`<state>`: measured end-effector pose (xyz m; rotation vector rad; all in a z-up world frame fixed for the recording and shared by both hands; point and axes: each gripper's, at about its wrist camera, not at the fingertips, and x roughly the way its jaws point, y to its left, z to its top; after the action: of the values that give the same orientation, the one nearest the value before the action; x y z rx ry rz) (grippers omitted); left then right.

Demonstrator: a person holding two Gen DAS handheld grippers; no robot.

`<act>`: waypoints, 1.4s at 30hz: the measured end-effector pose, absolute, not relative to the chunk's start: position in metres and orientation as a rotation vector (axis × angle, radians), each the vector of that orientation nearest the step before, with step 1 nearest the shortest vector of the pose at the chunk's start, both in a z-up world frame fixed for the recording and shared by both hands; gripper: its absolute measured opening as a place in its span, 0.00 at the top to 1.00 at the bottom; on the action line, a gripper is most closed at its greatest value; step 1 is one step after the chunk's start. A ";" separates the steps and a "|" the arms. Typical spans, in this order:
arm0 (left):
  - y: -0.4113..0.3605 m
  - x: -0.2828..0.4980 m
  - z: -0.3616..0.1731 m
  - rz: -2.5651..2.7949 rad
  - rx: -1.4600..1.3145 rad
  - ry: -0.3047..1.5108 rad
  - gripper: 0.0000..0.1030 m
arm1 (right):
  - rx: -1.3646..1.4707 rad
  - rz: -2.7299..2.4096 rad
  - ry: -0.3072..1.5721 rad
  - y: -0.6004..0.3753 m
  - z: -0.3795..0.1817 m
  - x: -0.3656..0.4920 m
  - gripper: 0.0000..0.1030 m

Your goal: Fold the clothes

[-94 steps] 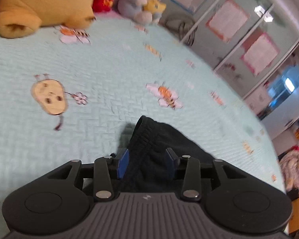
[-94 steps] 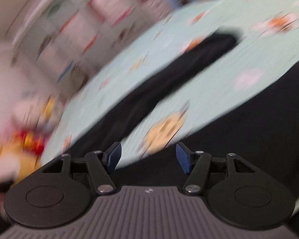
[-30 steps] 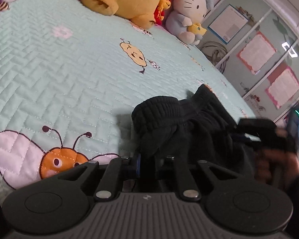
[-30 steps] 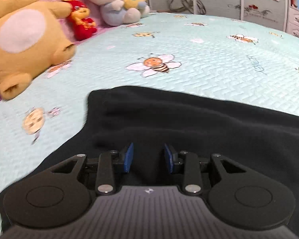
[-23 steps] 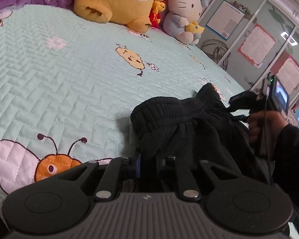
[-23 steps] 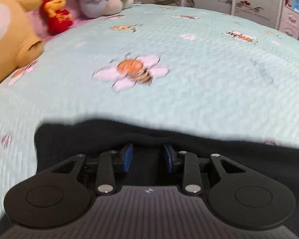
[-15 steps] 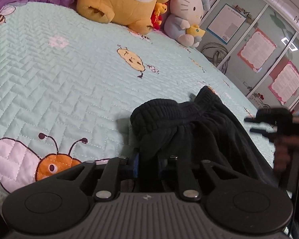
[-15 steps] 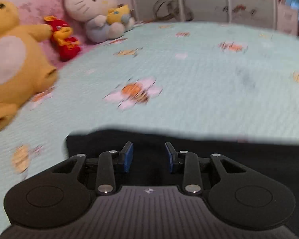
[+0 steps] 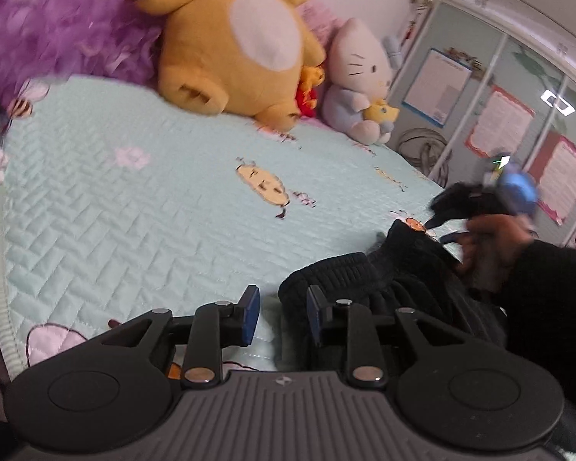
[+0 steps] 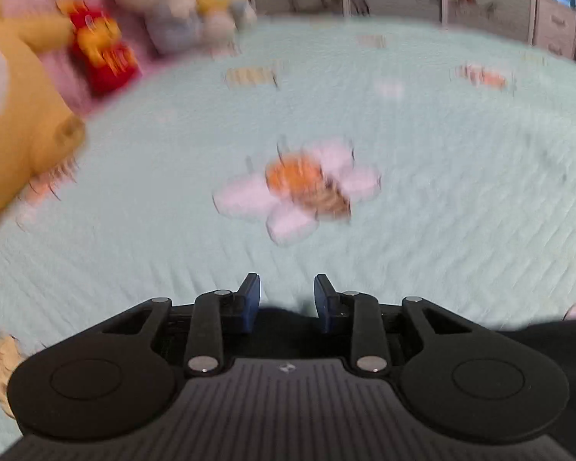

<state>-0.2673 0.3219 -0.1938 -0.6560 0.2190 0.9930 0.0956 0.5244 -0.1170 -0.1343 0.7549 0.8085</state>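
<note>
Premises: a home bedroom. A quilted bee-print bedspread [image 9: 107,211] covers the bed. Plush toys [image 9: 242,38] line its head.

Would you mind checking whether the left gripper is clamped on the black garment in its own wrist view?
No, the left gripper is opening with only quilt between its pads, and the black garment lies beside it.

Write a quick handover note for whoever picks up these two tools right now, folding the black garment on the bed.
Left tool: jaws opening, nothing between the pads; the black ribbed-waistband garment lies just to the right of it.
Right tool: jaws apart, black cloth low between them; grip unclear through the blur.
The garment is bunched on the mint-green quilted bedspread, waistband folded over.
Done: a first fold, it seems.
Left: flatten the bundle, finish folding.
</note>
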 end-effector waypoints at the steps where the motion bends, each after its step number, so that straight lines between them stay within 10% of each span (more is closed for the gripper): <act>1: 0.321 -0.268 -0.193 0.985 -0.657 0.210 0.72 | -0.121 0.843 0.733 0.509 -0.108 0.089 0.67; 5: 0.310 -0.269 -0.186 0.960 -0.597 0.171 0.72 | -0.141 0.899 0.710 0.431 -0.089 0.057 0.51; 23: 0.285 -0.229 -0.190 0.807 -0.442 0.242 0.63 | 0.041 0.671 0.863 0.305 -0.121 0.129 0.44; 36: 0.274 -0.191 -0.208 0.500 -0.409 0.503 0.56 | -0.024 0.660 0.883 0.341 -0.114 0.123 0.52; 42: 0.280 -0.192 -0.211 0.473 -0.450 0.528 0.49 | -0.317 1.058 0.855 0.457 -0.074 0.010 0.39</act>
<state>-0.1915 0.2804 -0.2107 -0.4498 0.5279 0.4727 0.0100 0.4569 -0.0744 -0.3168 0.8548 1.0578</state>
